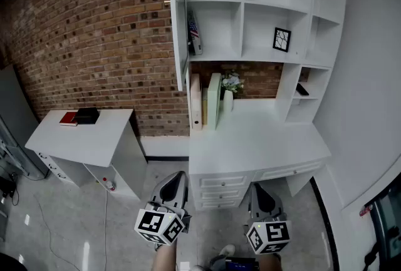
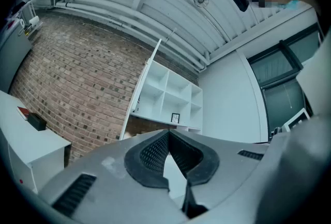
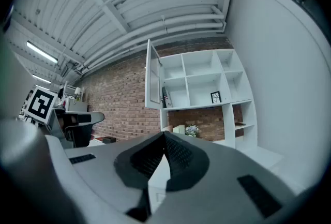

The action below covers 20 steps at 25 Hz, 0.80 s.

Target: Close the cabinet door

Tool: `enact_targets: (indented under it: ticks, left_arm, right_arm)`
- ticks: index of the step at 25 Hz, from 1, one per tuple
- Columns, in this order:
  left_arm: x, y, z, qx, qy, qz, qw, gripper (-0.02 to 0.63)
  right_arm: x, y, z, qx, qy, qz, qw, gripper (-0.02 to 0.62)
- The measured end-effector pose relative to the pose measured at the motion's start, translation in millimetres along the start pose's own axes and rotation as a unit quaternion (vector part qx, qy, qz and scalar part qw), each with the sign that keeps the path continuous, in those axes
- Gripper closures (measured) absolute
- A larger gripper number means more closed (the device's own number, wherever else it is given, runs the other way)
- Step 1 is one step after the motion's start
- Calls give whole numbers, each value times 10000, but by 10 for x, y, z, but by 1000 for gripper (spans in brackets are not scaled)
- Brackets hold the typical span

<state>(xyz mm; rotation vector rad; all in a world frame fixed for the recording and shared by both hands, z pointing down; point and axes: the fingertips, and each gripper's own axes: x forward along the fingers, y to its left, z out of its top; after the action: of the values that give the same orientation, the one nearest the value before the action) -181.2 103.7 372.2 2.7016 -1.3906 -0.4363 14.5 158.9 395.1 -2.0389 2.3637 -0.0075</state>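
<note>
far left of the cabinet door, a low side table (image 1: 94, 138) stands against the brick wall (image 1: 94, 25), with a red book (image 1: 68, 118) and a black box (image 1: 86, 115) on it.

well below the door, at the bottom of the head view, the left gripper (image 1: 177, 181) is held low and well short of the door. its own view shows the jaws clenched tip to tip with nothing between them.

the cabinet door (image 1: 178, 19) hangs on the left side of the white shelf unit (image 1: 263, 7). it is swung wide open and shows almost edge-on from the head view, sticking out toward the person. the compartments to its right are bare to view: a book with a flag cover (image 1: 194, 35) stands just right of the door, and a small framed picture (image 1: 281, 39) sits further right. below the door, upright folders and a small bunch of flowers (image 1: 232, 83) stand on the white table (image 1: 263, 144).

below and right of the door, the right gripper (image 1: 263, 191) is also held low. its jaws are likewise pressed together and empty.

as i judge it, none of the task is done yet. the door is fully open and neither gripper touches it. what is left is to reach up to the door, most likely on its outer left face or free edge, and swing it rightward until it lies flat against the shelf front.
</note>
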Motion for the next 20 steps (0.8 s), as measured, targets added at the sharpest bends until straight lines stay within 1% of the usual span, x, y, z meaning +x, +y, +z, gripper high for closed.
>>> enact_targets:
  ticks: [4,10,14,20]
  left_arm:
    - [7,-31,-18,26,20,-13,10000,601]
    - [20,-80,-41,-80,39,-61,9999,603]
    - [-55,-90,-74,-141,83,-75,9998,601]
    - [62,-66,-275,-353,232,-184,9989,601]
  right_arm:
    - [-17,-18,-78,47,135,17,9999,595]
    - [-63,-77,-30,-20,93,-61,9999,595]
    - [-155,-82,-32,114,63,-135,9998,595]
    - [-108,-112,-266,146,316,-212,9992,595]
